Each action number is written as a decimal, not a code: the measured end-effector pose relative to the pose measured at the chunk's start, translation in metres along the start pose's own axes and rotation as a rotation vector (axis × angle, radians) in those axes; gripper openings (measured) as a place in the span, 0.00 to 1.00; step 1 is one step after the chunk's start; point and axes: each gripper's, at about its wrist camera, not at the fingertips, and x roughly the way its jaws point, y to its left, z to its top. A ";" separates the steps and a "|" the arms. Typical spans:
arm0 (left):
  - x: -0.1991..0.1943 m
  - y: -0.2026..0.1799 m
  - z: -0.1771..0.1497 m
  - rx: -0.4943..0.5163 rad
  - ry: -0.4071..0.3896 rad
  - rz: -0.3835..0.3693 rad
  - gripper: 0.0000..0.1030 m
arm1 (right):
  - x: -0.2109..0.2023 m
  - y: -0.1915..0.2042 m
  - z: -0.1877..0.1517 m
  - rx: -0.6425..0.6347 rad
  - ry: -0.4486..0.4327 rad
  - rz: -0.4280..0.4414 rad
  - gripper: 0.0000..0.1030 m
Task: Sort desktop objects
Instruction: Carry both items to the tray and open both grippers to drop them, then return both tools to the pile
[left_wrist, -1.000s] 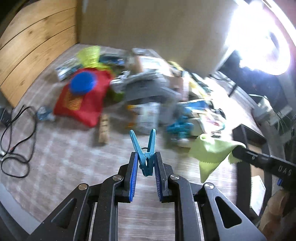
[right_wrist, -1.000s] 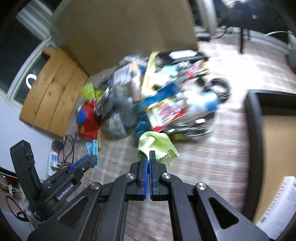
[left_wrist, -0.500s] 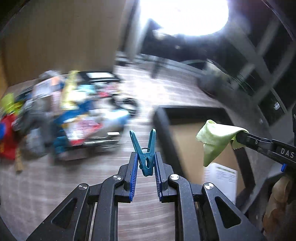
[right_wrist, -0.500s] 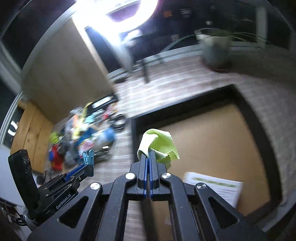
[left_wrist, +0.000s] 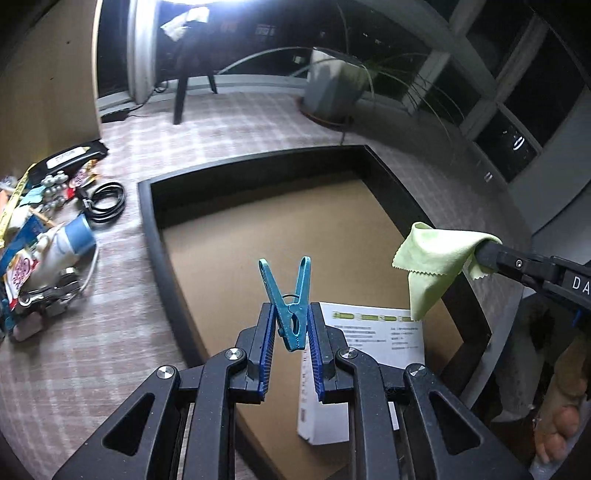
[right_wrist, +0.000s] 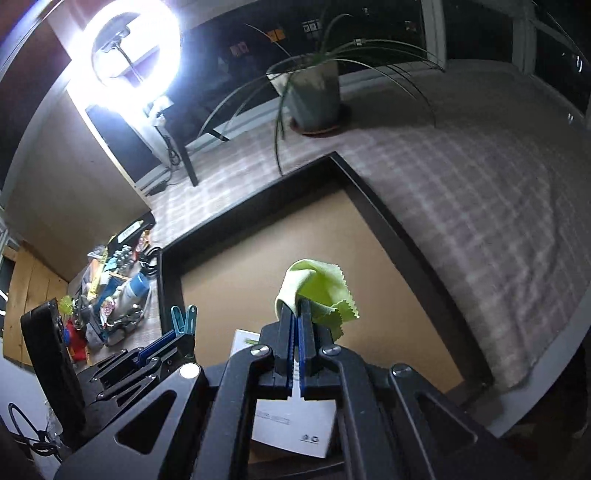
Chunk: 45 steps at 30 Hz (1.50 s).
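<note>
Clothespin (left_wrist: 290, 309) and green cloth (right_wrist: 317, 291) are hanging over the black tray (left_wrist: 155, 236) as you are clamping one in each hand-held gripper, the left hand-held gripper (left_wrist: 291, 334) narrowly pinching the peg and the right hand-held gripper (right_wrist: 296, 325) fully closed on the cloth. You are best lowering both onto bare tray floor beside the white leaflet (left_wrist: 373, 332) before letting go. Clutter (left_wrist: 44, 236) on the bench is being cut off at the frame's left edge.

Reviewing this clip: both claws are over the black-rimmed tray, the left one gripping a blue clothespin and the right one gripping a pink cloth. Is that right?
Not quite. The cloth in the right claw is yellow-green, not pink, as the right wrist view shows. The rest holds: the left claw grips the blue clothespin, and both are over the black-rimmed tray.
</note>
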 end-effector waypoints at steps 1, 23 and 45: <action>0.001 -0.002 0.000 0.004 0.003 0.000 0.16 | 0.000 -0.003 -0.001 0.003 0.001 -0.002 0.01; -0.016 0.008 0.007 -0.029 -0.043 0.081 0.77 | -0.002 0.001 0.004 -0.027 -0.024 0.004 0.58; -0.140 0.266 -0.025 -0.326 -0.168 0.356 0.69 | 0.045 0.267 -0.013 -0.358 0.050 0.198 0.58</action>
